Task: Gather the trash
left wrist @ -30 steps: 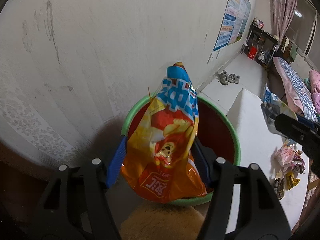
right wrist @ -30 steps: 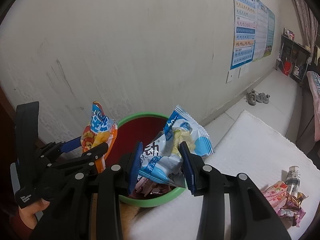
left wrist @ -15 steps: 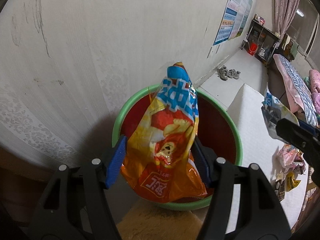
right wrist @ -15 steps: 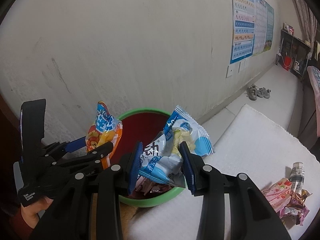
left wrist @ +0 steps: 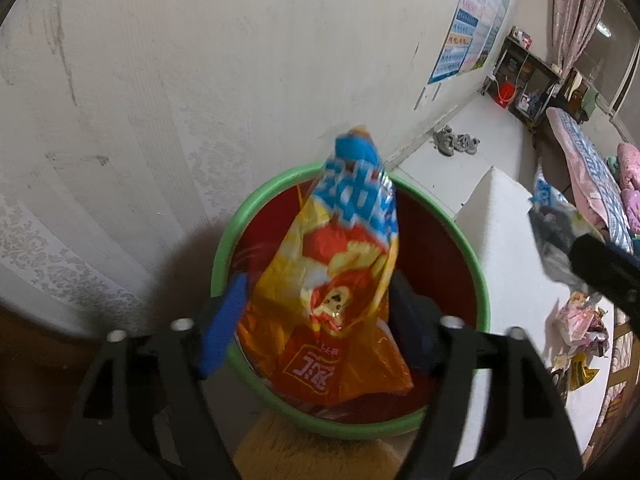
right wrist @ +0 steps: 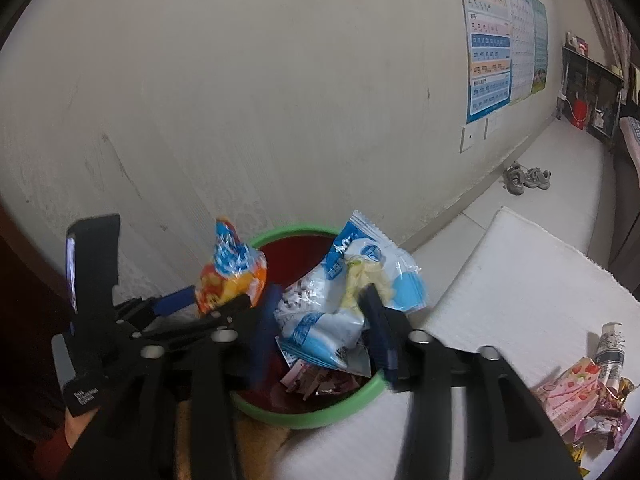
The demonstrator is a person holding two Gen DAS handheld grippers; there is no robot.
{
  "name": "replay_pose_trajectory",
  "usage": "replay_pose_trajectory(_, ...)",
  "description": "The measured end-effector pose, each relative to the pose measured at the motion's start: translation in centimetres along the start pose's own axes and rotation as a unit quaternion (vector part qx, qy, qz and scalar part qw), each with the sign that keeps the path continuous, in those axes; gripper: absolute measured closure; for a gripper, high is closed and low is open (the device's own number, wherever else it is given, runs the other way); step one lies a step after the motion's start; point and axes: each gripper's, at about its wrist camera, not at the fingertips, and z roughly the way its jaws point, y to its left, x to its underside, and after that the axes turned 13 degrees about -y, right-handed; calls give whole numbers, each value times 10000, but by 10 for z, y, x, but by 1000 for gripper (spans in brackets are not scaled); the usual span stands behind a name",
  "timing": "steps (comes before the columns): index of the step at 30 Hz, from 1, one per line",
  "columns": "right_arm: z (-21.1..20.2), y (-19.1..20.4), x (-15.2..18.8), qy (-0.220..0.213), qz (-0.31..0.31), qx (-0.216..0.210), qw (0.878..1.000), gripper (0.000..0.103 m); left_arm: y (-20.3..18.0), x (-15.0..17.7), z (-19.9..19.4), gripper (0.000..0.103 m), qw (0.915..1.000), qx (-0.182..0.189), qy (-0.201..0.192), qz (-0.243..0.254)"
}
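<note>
Left gripper [left wrist: 316, 320] spread apart, orange-and-blue crinkled snack bag [left wrist: 340, 264] loose between pads over round green-rimmed red plastic bin [left wrist: 476, 264], right gripper [right wrist: 324, 320] released around white-and-blue plastic wrapper [right wrist: 344, 304], pink wrappers [right wrist: 572, 396] on white table at 4 o'clock

white table [right wrist: 520, 280]; wrapper pile [right wrist: 584, 400]

A home bedroom: bed [left wrist: 582, 168], shoes [right wrist: 526, 178], curtains [left wrist: 576, 12].
</note>
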Motion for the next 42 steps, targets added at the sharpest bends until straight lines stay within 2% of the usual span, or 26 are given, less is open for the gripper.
replay_pose_trajectory(7, -8, -8, 2, -86, 221, -36, 9997, 43, 2, 7, -6, 22, 10000, -41, -15, -66)
replay_pose_trajectory(11, -27, -21, 13, -81, 393, 96, 9991, 44, -5, 11, -17, 22, 10000, 5, -54, 5)
replay_pose_trajectory(16, -70, -58, 47, 0, 496, 701, 9963, 43, -21, 23, -31, 22, 9997, 95, -50, 214)
replay_pose_trajectory(19, -99, -101, 67, 80, 546, 1352, 9893, 38, -39, 35, -40, 22, 9991, 181, 23, 386)
replay_pose_trajectory(22, -124, -154, 86, 417, 193, 2215, 9741, 37, -58, 44, -49, 22, 9977, 297, 77, 608)
replay_pose_trajectory(24, -133, -181, 94, 627, -51, 2571, 9643, 34, -72, 52, -56, 22, 9965, 418, 121, 715)
replay_pose_trajectory(25, -135, -193, 98, 779, -114, 2650, 9610, 30, -77, 55, -58, 22, 9959, 473, 148, 750)
replay_pose_trajectory(27, -131, -221, 107, 1272, -215, 2561, 9580, 29, -95, 62, -61, 22, 9937, 623, 235, 898)
replay_pose_trajectory(31, -109, -242, 117, 1757, -898, 2417, 9501, 30, -141, 69, -70, 22, 9864, 1014, 267, 1267)
replay_pose_trajectory(32, -102, -246, 121, 1879, -952, 2337, 9492, 33, -150, 70, -72, 22, 9849, 1127, 267, 1283)
replay_pose_trajectory(33, -98, -249, 126, 1957, -937, 2233, 9503, 45, -160, 69, -74, 22, 9830, 1268, 291, 1293)
replay_pose_trajectory(34, -96, -251, 129, 1977, -927, 2184, 9511, 67, -171, 69, -75, 22, 9813, 1366, 321, 1315)
replay_pose_trajectory(36, -102, -250, 132, 1910, -841, 2158, 9539, 81, -191, 70, -78, 22, 9775, 1495, 325, 1453)
replay_pose_trajectory(37, -108, -250, 133, 1817, -740, 2109, 9576, 83, -198, 71, -78, 22, 9758, 1525, 321, 1532)
replay_pose_trajectory(38, -120, -250, 135, 1666, -458, 1890, 9666, 83, -204, 71, -79, 22, 9741, 1564, 312, 1604)
replay_pose_trajectory(42, -160, -241, 138, 1318, -62, 1671, 9771, 88, -240, 70, -72, 19, 9618, 1794, 212, 2058)
